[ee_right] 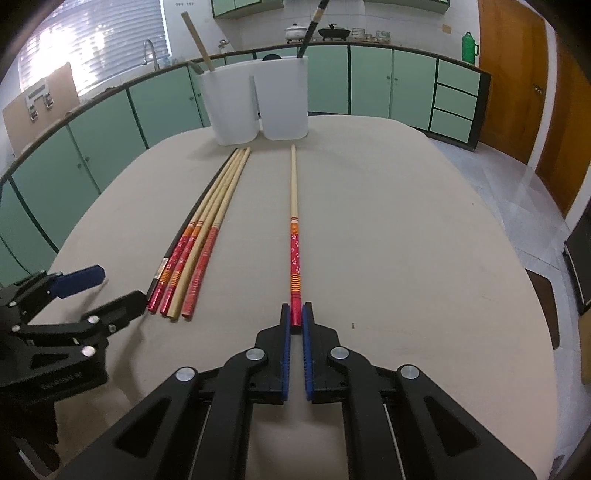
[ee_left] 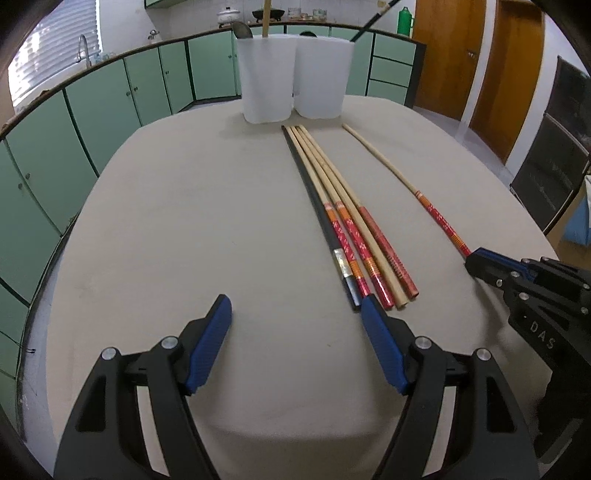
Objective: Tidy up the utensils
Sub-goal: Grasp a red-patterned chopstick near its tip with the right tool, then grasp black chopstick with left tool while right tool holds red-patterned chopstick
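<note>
Right wrist | my right gripper (ee_right: 296, 314) clamps lone chopstick (ee_right: 294, 221) near end | left gripper (ee_left: 295, 314) gapes empty | bundle (ee_right: 199, 243) waits left on table (ee_right: 406, 240) | far bins (ee_right: 258, 103) hold few

A home kitchen: green cabinets (ee_right: 369, 79) run under a long counter (ee_right: 369, 45) bearing pots (ee_right: 295, 31), with a sink tap (ee_right: 149, 51) at its left end.

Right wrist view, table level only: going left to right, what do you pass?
Left gripper with jaws apart → black chopstick → bundle of wooden chopsticks → lone red-handled chopstick, its near end pinched in the right gripper → bare tablecloth.
</note>
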`<act>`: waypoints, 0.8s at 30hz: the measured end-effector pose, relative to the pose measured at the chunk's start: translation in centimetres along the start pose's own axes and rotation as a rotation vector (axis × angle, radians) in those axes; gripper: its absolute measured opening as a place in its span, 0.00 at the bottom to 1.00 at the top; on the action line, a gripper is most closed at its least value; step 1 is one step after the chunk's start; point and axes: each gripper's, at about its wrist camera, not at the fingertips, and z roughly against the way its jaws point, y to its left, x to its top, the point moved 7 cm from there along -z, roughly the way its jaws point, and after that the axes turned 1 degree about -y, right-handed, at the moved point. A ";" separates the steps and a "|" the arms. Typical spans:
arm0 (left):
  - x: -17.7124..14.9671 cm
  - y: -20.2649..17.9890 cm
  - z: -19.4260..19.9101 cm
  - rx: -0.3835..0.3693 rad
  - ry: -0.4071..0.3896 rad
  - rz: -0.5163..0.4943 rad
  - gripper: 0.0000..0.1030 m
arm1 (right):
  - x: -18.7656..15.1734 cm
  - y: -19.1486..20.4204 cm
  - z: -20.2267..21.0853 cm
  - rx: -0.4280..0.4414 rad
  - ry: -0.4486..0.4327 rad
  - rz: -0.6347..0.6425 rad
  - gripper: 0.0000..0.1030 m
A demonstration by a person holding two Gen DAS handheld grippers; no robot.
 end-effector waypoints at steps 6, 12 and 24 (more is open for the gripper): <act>0.1 -0.1 -0.2 0.008 -0.001 0.002 0.70 | -0.1 -0.2 0.0 0.010 -0.001 -0.010 0.06; 0.4 -0.6 -0.3 0.013 -0.010 0.010 0.61 | 0.0 -0.2 -0.1 0.019 0.001 -0.019 0.06; 0.4 -0.8 0.1 0.016 -0.027 0.011 0.06 | 0.1 0.0 -0.3 0.010 0.005 -0.010 0.06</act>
